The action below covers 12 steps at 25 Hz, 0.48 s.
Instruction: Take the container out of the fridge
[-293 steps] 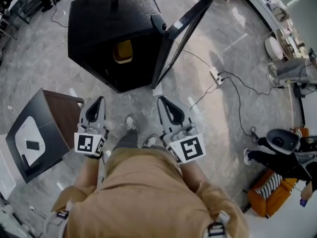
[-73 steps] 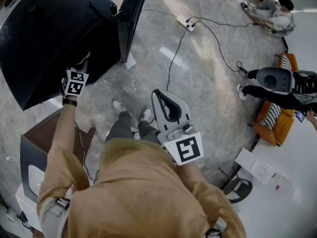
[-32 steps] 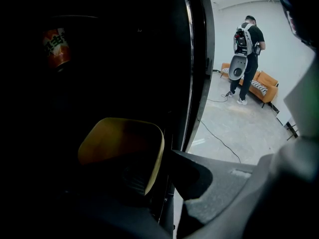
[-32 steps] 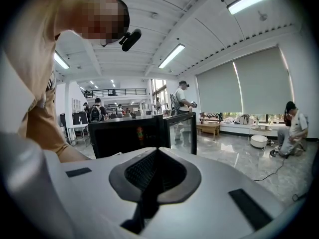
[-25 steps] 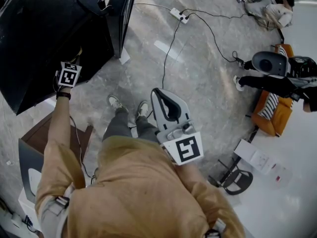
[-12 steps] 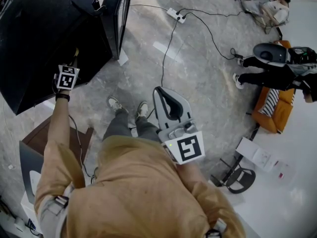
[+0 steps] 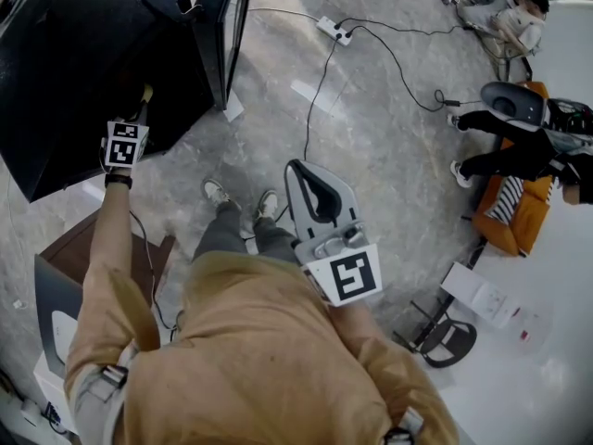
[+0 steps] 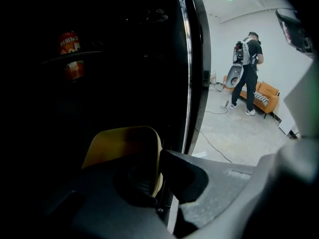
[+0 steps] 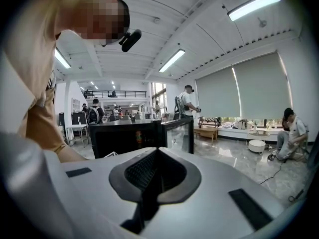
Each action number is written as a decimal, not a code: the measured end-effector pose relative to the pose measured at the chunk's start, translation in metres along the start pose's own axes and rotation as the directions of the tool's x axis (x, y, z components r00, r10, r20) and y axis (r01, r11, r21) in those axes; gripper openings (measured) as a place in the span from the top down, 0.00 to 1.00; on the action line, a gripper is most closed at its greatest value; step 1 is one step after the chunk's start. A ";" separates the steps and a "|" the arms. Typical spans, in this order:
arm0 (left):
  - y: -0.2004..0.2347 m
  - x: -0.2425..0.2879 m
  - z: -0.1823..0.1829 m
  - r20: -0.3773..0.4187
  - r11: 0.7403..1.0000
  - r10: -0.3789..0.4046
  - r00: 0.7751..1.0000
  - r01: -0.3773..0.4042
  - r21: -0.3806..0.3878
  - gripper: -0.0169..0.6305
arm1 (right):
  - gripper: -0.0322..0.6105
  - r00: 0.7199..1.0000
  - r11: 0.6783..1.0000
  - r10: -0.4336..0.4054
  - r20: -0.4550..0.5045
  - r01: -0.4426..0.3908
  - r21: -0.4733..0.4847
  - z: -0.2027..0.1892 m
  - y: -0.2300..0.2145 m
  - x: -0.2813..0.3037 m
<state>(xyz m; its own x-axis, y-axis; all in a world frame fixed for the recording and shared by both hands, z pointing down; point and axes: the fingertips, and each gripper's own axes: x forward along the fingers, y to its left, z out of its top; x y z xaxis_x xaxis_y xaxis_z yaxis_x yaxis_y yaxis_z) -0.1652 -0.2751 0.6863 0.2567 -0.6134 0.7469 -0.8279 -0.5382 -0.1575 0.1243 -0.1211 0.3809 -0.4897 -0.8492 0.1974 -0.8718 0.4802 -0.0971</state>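
A black fridge (image 7: 74, 54) stands on the floor with its door (image 7: 227, 26) swung open. My left gripper (image 7: 139, 108) reaches into the opening. In the left gripper view the yellow container (image 8: 122, 146) sits in the dark interior, and the left gripper (image 8: 157, 159) is shut on its right wall, one jaw inside and one outside. My right gripper (image 7: 299, 168) is held in front of the body, away from the fridge. It is shut with nothing in it (image 9: 155, 151).
A red can (image 8: 70, 44) stands on an upper shelf inside the fridge. A power strip (image 7: 334, 28) with cables lies on the floor to the right. A brown side table (image 7: 93, 244) is at the lower left. People are by an orange sofa (image 7: 510, 221).
Since the earliest frame my left arm has gone from in front of the body into the fridge. Over the last second the left gripper has drawn back slightly. The right gripper has stayed put.
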 end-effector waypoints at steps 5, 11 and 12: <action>-0.003 -0.004 0.005 0.037 0.999 -0.006 0.999 0.007 -0.039 0.94 | 0.95 1.000 1.000 0.016 0.006 -0.016 -0.005 -0.004 0.001 0.005; -0.017 -0.013 0.008 0.052 1.000 -0.010 0.999 0.011 -0.027 0.94 | 0.95 0.998 0.999 0.054 0.025 -0.053 -0.011 0.001 0.007 0.009; -0.018 -0.014 0.008 0.058 0.999 -0.007 0.998 0.009 -0.034 0.94 | 0.95 0.998 0.998 0.061 0.029 -0.060 -0.014 0.000 0.008 0.011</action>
<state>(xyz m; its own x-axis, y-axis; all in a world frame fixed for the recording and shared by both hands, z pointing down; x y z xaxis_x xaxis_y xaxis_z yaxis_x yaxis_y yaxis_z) -0.1503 -0.2617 0.6738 0.2909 -0.6424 0.7090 -0.8423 -0.5235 -0.1287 0.1119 -0.1265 0.3818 -0.5420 -0.8244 0.1628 -0.8403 0.5336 -0.0954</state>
